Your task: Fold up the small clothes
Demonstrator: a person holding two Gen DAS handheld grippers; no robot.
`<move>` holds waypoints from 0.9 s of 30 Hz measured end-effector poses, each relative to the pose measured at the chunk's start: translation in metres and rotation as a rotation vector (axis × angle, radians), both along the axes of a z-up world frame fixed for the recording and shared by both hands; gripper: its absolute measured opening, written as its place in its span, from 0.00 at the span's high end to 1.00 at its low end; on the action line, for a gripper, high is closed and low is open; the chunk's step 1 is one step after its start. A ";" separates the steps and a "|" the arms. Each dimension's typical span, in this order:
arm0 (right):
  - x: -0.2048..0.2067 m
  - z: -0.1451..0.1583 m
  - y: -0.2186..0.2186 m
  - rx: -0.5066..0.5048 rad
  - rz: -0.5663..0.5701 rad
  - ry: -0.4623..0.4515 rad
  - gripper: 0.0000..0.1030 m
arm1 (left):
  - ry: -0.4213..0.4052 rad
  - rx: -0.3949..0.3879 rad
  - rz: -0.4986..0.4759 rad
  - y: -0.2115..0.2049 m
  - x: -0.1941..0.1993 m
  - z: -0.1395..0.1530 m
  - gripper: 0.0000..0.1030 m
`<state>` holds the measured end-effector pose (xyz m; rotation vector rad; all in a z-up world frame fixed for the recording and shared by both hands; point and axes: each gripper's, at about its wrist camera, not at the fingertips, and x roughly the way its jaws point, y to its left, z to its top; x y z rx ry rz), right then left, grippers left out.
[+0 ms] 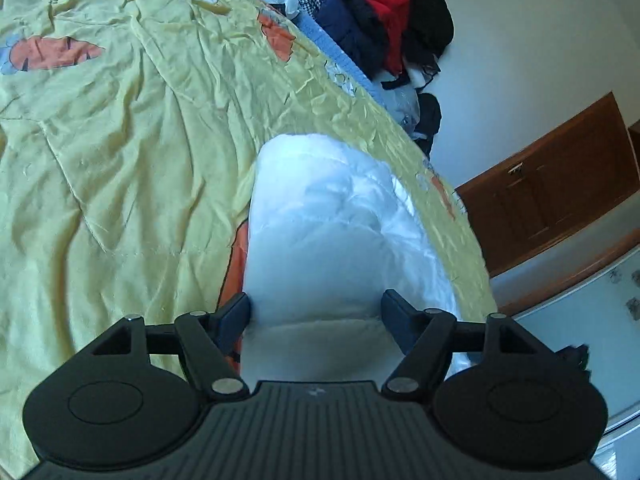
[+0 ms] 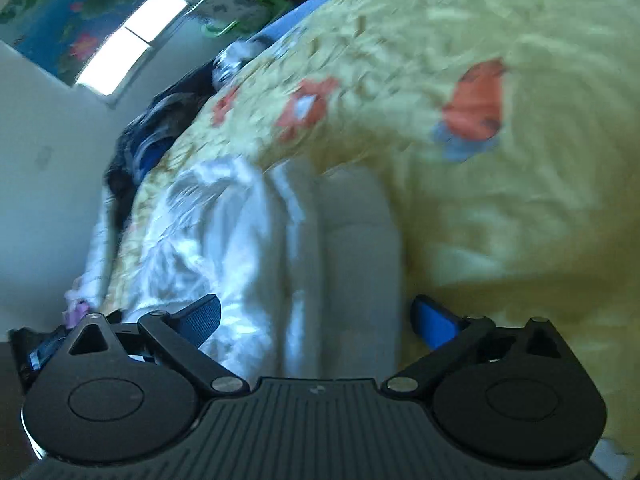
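White garment [image 1: 336,240] lies on the yellow bedspread [image 1: 120,160], straight ahead of the left tongs [image 1: 316,312], whose wide-spread fingers flank its near edge. Right tongs [image 2: 316,320], also wide, frame the blurred cloth. Beyond the bed's far edge sits a clothes pile [image 1: 372,20].
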<state>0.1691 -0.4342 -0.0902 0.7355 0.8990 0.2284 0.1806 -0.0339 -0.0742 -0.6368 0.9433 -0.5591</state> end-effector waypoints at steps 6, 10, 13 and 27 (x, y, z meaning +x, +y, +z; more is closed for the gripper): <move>0.015 -0.010 0.026 0.081 0.079 -0.025 0.37 | 0.036 -0.038 -0.006 0.001 0.004 -0.008 0.39; 0.020 -0.008 0.045 0.087 0.119 -0.071 0.54 | -0.029 0.030 -0.012 0.000 0.004 0.009 0.50; 0.032 -0.002 0.061 0.105 0.157 -0.096 0.57 | -0.107 0.092 0.020 0.014 0.005 0.028 0.51; 0.075 -0.011 0.101 0.191 0.157 -0.065 0.33 | -0.233 0.250 0.310 0.078 -0.020 0.033 0.32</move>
